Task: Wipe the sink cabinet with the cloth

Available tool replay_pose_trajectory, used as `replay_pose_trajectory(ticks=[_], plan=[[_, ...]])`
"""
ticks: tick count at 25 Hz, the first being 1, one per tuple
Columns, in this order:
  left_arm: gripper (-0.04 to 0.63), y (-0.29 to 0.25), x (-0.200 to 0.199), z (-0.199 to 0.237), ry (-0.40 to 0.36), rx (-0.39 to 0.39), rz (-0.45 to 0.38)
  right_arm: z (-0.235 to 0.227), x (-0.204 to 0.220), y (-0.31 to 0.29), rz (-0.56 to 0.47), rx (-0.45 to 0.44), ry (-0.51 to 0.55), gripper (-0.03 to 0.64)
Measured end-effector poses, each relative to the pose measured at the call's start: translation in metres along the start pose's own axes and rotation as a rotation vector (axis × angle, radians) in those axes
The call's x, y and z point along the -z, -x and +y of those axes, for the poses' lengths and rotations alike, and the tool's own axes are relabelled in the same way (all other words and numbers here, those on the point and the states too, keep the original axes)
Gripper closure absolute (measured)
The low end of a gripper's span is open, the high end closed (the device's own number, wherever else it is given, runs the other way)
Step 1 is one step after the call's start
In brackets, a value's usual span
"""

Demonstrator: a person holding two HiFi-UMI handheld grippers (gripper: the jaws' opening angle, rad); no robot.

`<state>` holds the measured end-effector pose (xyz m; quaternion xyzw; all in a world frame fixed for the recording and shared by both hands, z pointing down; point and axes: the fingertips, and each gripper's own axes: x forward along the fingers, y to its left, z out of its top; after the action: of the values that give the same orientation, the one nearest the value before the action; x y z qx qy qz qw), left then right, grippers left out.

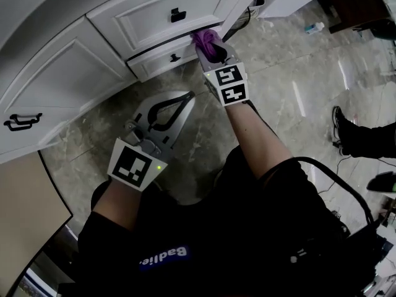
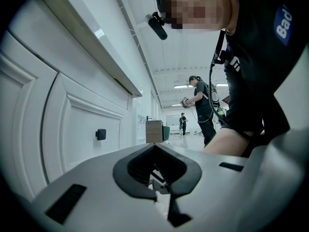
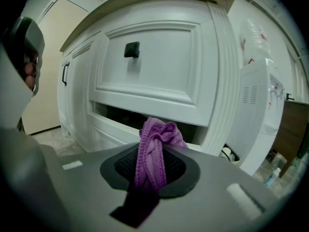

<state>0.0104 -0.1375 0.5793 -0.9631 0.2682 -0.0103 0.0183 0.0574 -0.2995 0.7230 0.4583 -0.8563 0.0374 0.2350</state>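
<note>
Right gripper (image 1: pixel 209 49) is clamped on a bunched purple cloth (image 3: pixel 153 151), which sits at the top edge of the part-open lower drawer (image 1: pixel 162 59) of the white sink cabinet (image 1: pixel 68 73). Left gripper (image 1: pixel 180 101) has its jaws pressed together on nothing, below that drawer and clear of the cabinet front.

Your purple knitted cloth (image 3: pixel 150 151) looked coarse and ribbed. Your white panelled sink cabinet (image 3: pixel 159 66) was smooth, satin-painted, and the grey marbled stone floor (image 1: pixel 297 91) shone glossy.

The glossy marbled floor (image 1: pixel 291 98) is carrying the white sink cabinet (image 1: pixel 74 67), a small bottle (image 1: pixel 314 27) standing well apart.
</note>
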Motion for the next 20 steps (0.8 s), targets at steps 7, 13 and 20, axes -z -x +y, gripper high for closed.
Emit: replay_pose_trajectory(ticks=[7, 13, 20], plan=[[0.606, 0.014, -0.012, 0.002, -0.023, 0.002, -0.030, 0.079, -0.012, -0.016, 0.000, -0.155, 0.028, 0.537], [0.606, 0.022, -0.019, 0.014, -0.031, -0.009, -0.077, 0.125, -0.020, -0.027, -0.010, -0.230, 0.026, 0.537], [0.606, 0.022, -0.019, 0.014, -0.044, 0.003, -0.090, 0.158, -0.021, -0.027, -0.025, -0.342, 0.042, 0.537]])
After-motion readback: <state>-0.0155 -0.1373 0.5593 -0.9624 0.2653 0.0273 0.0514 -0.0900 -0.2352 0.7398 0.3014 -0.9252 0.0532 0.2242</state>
